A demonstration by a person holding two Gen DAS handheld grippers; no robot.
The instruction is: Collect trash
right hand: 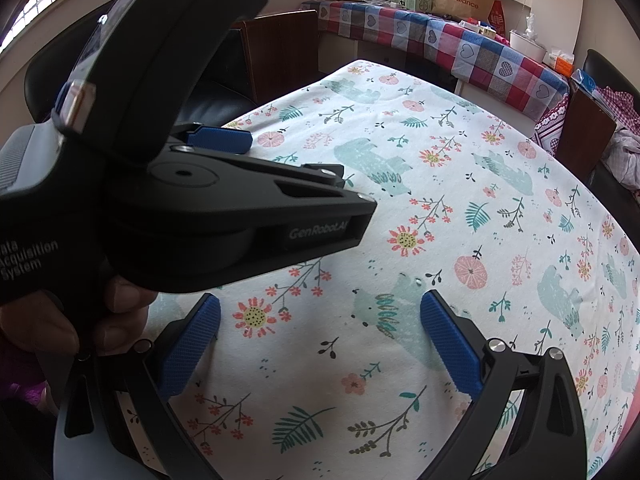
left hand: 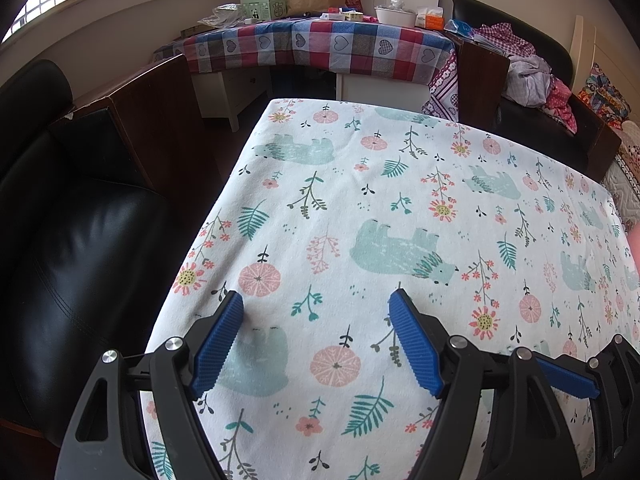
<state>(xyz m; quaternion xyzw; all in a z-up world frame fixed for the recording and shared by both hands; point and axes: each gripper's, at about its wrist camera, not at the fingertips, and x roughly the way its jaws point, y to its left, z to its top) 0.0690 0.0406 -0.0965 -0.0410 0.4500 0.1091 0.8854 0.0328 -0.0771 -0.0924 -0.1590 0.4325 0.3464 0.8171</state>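
Your left gripper and right gripper both hold their fingers spread, empty. No trash shows on the surface. The devices sit close together; you risk a collision.

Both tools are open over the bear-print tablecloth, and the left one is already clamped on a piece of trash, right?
Not quite. The left tool holds nothing: the left wrist view shows only bare bear-print tablecloth between its blue pads. The rest stands: both tools are open over the cloth, the right tool too, as the right wrist view shows. No trash shows on this cloth.
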